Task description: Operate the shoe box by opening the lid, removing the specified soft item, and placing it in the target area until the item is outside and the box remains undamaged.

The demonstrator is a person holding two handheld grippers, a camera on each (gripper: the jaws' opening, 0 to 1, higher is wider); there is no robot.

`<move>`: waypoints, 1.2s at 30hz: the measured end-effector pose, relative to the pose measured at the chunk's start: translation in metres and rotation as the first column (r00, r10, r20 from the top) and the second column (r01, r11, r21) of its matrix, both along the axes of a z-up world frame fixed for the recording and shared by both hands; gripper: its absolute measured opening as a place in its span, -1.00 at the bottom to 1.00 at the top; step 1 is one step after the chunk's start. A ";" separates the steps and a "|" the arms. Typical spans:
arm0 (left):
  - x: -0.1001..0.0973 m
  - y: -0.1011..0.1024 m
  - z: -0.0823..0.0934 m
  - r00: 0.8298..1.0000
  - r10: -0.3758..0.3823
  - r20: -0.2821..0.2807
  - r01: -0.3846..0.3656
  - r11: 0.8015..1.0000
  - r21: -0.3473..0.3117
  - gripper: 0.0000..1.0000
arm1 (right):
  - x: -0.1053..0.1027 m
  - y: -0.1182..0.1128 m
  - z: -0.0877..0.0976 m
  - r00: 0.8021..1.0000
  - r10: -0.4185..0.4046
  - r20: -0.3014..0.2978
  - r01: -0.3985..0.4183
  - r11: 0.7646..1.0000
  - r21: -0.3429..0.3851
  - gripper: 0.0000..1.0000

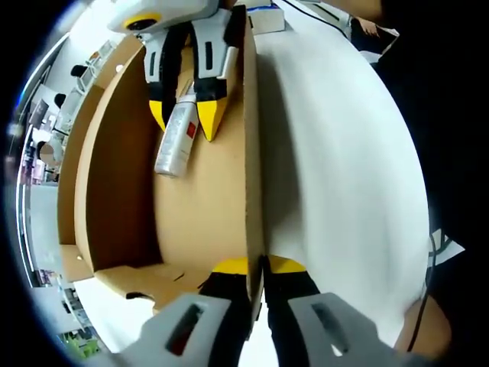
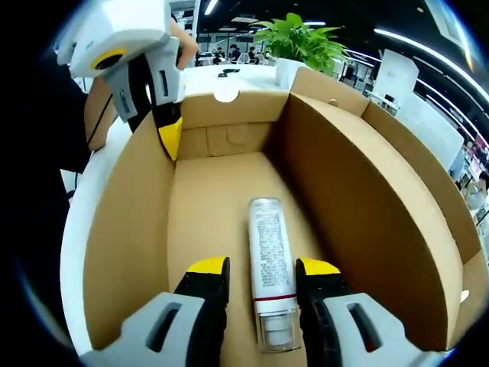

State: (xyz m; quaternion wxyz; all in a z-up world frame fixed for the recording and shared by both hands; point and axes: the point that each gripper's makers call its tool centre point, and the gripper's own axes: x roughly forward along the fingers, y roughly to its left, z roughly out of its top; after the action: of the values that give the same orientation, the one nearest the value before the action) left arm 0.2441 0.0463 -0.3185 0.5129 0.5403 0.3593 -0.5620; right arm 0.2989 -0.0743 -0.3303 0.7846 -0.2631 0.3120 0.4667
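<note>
Fingers of the left gripper (image 1: 257, 265) are closed on the side wall of the open cardboard shoe box (image 1: 114, 191), yellow tips pinching the wall's upper edge. Fingers of the right gripper (image 2: 263, 267) are spread open inside the box, one on each side of a white tube (image 2: 268, 260) lying flat on the box floor; contact cannot be determined. The box stands on a white worktop (image 1: 336, 153). A potted plant (image 2: 302, 38) stands beyond the box's far end.
</note>
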 end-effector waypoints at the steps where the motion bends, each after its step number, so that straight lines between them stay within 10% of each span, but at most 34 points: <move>1: 0.000 0.000 0.000 1.000 0.000 0.003 0.000 1.000 0.002 -0.92 | -0.001 0.000 0.000 1.000 0.004 0.002 -0.004 1.000 0.001 -0.32; 29: -0.005 0.001 0.002 0.997 0.075 -0.012 -0.074 0.996 0.044 -0.91 | -0.001 0.000 0.005 0.993 0.023 0.113 -0.017 0.998 -0.055 -0.57; 36: -0.006 0.002 0.001 0.989 0.139 -0.043 -0.134 0.986 0.094 -0.93 | -0.003 -0.004 0.049 0.985 -0.119 0.127 0.101 0.985 0.138 -0.58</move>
State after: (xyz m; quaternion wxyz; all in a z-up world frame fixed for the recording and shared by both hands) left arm 0.2381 0.0485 -0.3176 0.5161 0.5232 0.4333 -0.5218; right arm 0.2959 -0.0780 -0.2817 0.8441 -0.2242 0.2411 0.4232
